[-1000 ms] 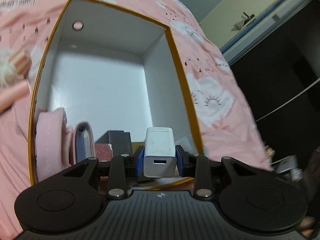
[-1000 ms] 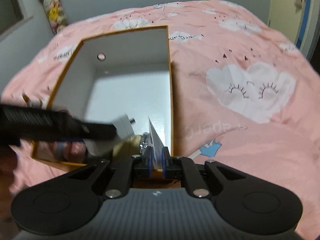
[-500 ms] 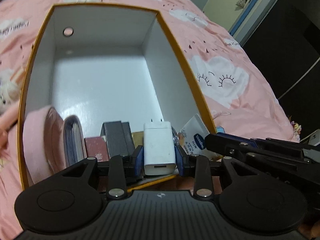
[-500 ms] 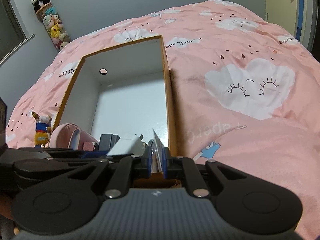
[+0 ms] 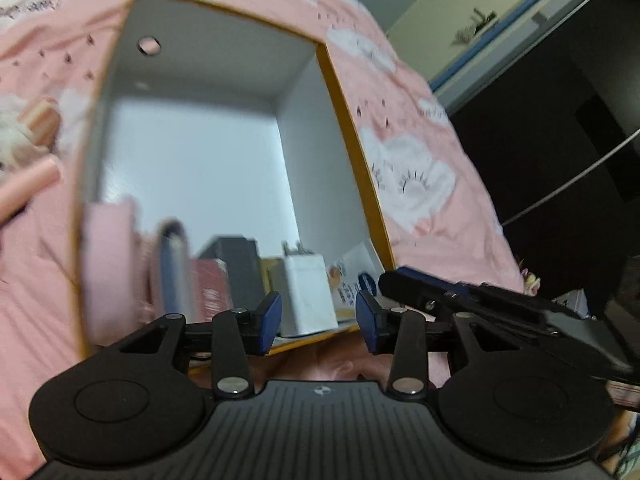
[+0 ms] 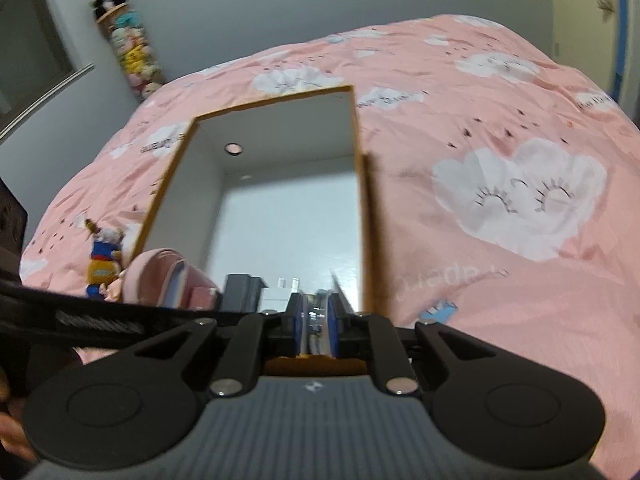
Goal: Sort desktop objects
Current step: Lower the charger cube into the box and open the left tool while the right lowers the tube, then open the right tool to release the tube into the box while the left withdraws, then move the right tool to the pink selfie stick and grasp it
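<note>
A white box with an orange rim (image 5: 352,136) (image 6: 358,184) lies open on the pink bed. At its near end stand a pink case (image 5: 108,264), a dark box (image 5: 236,264), a white charger (image 5: 308,292) (image 6: 276,294) and a white sachet (image 5: 352,272). My left gripper (image 5: 318,316) is open and empty just in front of the charger. My right gripper (image 6: 316,314) is shut on the thin white sachet (image 6: 340,292) at the box's near right corner.
A small plush figure (image 6: 102,260) lies on the bedspread left of the box. A pink tube (image 5: 28,184) lies left of the box. The right gripper's body (image 5: 500,312) crosses the left wrist view at lower right. Stacked plush toys (image 6: 128,44) stand by the wall.
My left gripper has opened and let go of the white charger, which now stands in the box. The left gripper has drawn back slightly. My right gripper stays shut on the sachet.
</note>
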`<action>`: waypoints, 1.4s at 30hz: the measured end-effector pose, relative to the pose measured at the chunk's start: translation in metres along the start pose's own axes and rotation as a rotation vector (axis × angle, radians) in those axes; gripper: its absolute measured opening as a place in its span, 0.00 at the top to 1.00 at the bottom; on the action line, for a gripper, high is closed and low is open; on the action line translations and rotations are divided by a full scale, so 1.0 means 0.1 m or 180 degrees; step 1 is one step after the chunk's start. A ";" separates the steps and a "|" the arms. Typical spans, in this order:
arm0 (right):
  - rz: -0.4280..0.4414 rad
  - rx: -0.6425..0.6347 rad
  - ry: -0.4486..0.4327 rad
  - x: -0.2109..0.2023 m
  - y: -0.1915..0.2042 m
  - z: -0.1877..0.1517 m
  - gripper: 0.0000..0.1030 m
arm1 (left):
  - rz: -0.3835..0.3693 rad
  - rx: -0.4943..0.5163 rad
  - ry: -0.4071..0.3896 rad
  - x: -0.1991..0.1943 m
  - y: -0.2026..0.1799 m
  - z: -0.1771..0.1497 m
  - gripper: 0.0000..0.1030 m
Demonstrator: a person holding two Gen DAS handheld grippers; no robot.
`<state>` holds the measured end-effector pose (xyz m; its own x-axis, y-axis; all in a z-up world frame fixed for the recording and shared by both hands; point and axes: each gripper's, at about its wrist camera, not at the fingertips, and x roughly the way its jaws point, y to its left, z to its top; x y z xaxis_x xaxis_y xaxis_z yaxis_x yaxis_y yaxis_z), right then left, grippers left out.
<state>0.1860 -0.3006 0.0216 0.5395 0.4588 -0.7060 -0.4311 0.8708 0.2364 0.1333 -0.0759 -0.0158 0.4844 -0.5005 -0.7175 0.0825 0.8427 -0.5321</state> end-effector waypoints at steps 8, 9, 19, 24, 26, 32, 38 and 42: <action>0.0015 -0.0236 0.0284 0.32 0.20 0.06 0.85 | 0.0402 -0.0025 -0.0587 -0.70 0.31 0.10 0.55; 0.0026 -0.0217 0.0321 0.36 0.20 0.06 0.85 | 0.0448 -0.0061 -0.0618 -0.77 0.38 0.08 0.55; -0.0028 -0.0206 0.0436 0.49 0.27 0.03 0.84 | 0.0814 -0.0318 -0.0697 -0.99 0.80 -0.14 0.55; -0.0085 -0.0526 0.0100 0.30 0.45 0.07 0.76 | 0.1020 -0.0136 -0.0823 -1.02 0.76 -0.20 0.55; 0.0005 -0.0638 -0.0021 0.22 0.58 0.10 0.68 | 0.1033 -0.0085 -0.0892 -1.02 0.75 -0.22 0.53; 0.0326 -0.0961 -0.0358 0.15 1.10 0.19 0.52 | 0.1219 0.0064 -0.1085 -1.15 0.83 -0.27 0.51; 0.0668 -0.1068 -0.0304 0.34 1.54 0.31 0.41 | 0.1233 -0.0169 -0.1175 -1.49 1.15 -0.25 0.51; 0.0774 -0.1333 -0.0281 0.49 1.87 0.31 0.32 | 0.1302 -0.0336 -0.1136 -1.73 1.43 -0.21 0.51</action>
<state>0.1542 -0.1099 0.0519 0.4385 0.6691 -0.6001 -0.7962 0.5989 0.0860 0.0428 0.1267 0.0222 0.7253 -0.0227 -0.6880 -0.2533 0.9205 -0.2974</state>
